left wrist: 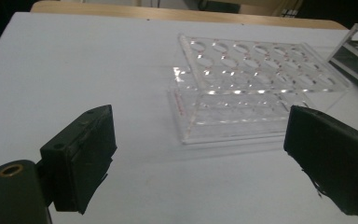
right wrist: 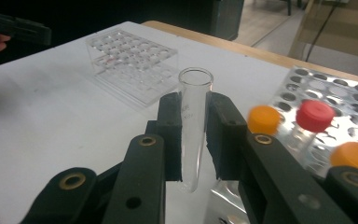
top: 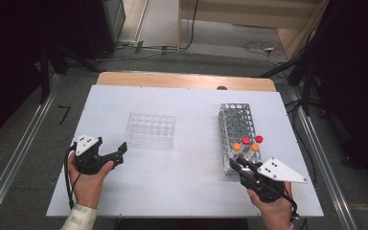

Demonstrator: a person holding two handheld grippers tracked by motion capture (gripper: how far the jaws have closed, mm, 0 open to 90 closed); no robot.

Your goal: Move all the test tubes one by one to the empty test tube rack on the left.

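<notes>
Gripping an uncapped glass tube [right wrist: 193,126] upright, your right gripper [top: 243,167] sits beside the metal rack [top: 237,125]; your left gripper [top: 117,154] gapes empty, well left of it.

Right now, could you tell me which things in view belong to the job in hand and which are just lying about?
In the job:
- clear uncapped glass test tube, clamped upright in the right tongs
- clear acrylic tube rack
- metal mesh tube rack
- open left tongs

Lying about:
- orange- and red-capped tubes in the metal rack
- cables on the floor
</notes>
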